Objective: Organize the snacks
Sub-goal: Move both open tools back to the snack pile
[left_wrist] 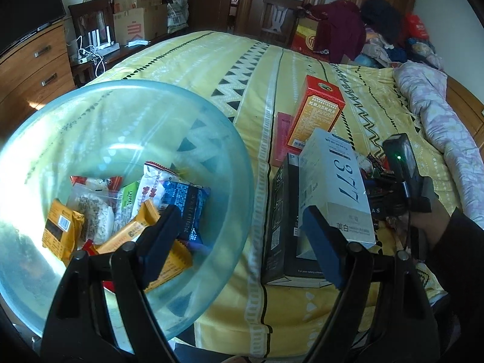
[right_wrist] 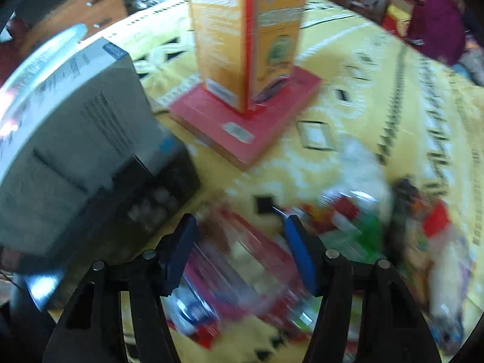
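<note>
Translucent blue plastic bowl (left_wrist: 211,139) already holds wrapped snacks (left_wrist: 121,208); more lie loose on the yellow patterned bedspread (left_wrist: 242,69)

Left gripper (left_wrist: 239,242) hovers spread and empty beside the bowl, likely waiting. Right gripper (right_wrist: 239,251) tips down over a blurred red-and-clear snack packet (right_wrist: 242,260), blue pads (right_wrist: 298,251) flanking it; contact too smeared to tell. Orange-and-red carton (right_wrist: 248,39) stands on a flat red box (right_wrist: 251,121), white-and-grey box (right_wrist: 69,139) aside: apparently sorted apart
</note>
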`<state>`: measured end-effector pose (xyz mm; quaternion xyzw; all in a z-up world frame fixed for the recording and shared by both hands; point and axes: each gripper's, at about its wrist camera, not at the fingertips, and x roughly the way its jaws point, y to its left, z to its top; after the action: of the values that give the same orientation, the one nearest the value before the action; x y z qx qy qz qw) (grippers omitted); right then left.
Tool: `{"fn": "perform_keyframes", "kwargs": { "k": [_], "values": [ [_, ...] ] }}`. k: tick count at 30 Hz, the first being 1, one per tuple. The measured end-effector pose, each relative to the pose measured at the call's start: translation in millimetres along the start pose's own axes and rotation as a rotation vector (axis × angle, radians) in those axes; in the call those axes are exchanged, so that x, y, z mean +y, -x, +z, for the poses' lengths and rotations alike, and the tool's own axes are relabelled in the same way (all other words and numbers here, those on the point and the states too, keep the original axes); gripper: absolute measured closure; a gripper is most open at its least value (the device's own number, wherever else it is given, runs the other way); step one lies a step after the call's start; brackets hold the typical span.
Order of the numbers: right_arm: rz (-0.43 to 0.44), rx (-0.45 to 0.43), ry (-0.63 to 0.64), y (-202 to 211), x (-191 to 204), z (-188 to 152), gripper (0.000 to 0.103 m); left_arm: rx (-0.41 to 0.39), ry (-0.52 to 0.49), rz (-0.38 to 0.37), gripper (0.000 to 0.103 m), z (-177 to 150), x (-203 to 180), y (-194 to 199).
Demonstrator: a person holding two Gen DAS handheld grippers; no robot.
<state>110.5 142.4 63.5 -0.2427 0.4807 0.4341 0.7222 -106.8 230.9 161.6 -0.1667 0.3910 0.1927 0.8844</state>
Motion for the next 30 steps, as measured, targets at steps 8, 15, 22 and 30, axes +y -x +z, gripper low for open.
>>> {"fn": "perform_keyframes", "kwargs": {
  "k": [8,15,22,30],
  "values": [
    [0.097,0.084,0.009,-33.1,-3.4,-20.5,0.041,0.028,-0.032,-0.025,0.020,-0.2,-19.9,-8.9],
    [0.061,0.167,0.141,12.9,0.5,-111.6,0.050,0.015,-0.040,-0.075,0.018,-2.7,-41.2,-0.8],
    [-0.041,-0.100,-0.062,114.2,-23.3,-159.3,0.036,-0.031,-0.153,-0.132,0.017,-11.2,-92.9,19.0],
    [-0.105,-0.198,-0.376,160.1,-46.7,-214.4,0.028,0.000,-0.237,-0.188,0.017,-21.8,-139.9,19.3]
  ]
}}
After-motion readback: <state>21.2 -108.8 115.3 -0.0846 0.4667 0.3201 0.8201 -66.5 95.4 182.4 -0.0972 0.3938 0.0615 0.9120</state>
